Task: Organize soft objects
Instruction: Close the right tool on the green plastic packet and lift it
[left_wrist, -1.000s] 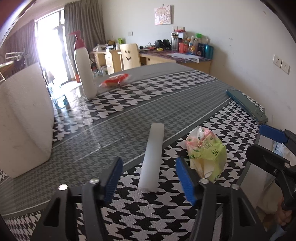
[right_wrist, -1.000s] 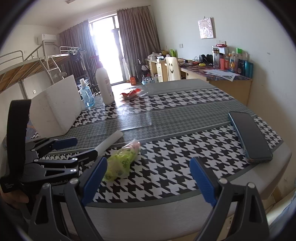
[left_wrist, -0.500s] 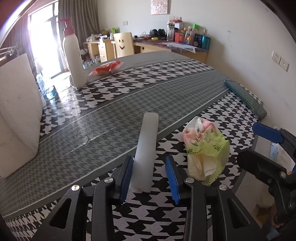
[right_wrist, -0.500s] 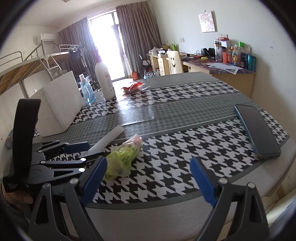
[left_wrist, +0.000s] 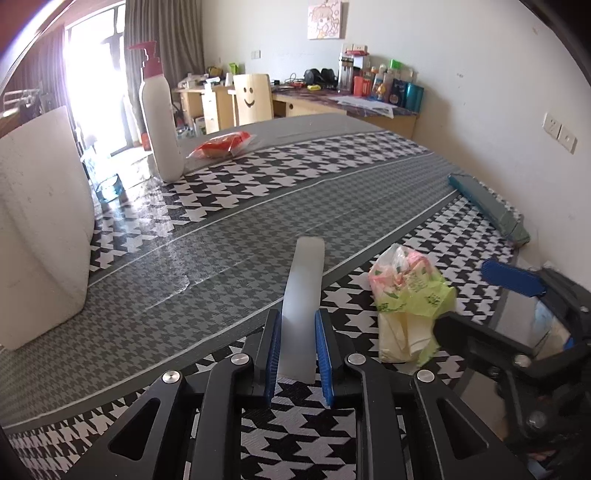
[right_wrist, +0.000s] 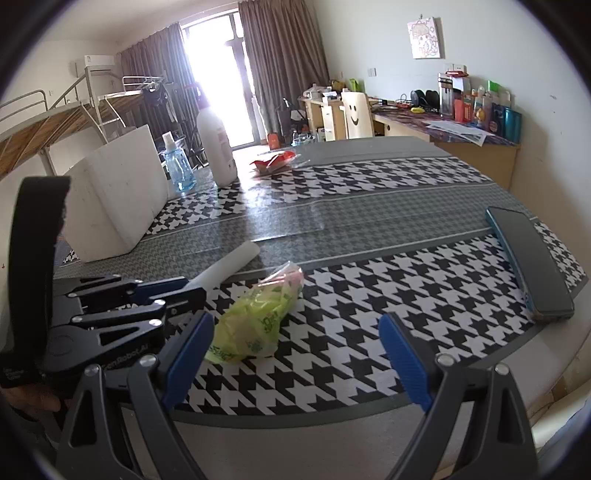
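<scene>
Left gripper (left_wrist: 299, 354): a second ago our jaws stood wide either side of the white foam stick (left_wrist: 301, 295); they have just been closing and now both blue pads press its near end. The stick lies flat on the checked tablecloth (left_wrist: 258, 177), just left of the green plastic bag (left_wrist: 410, 295). Right gripper (right_wrist: 295, 354) hangs wide apart, empty, near the table edge. We judge the grasp made; lift comes next.

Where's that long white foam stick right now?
The white foam stick lies near the table's front edge, its near end between the left gripper, the green plastic bag just to its right.
</scene>
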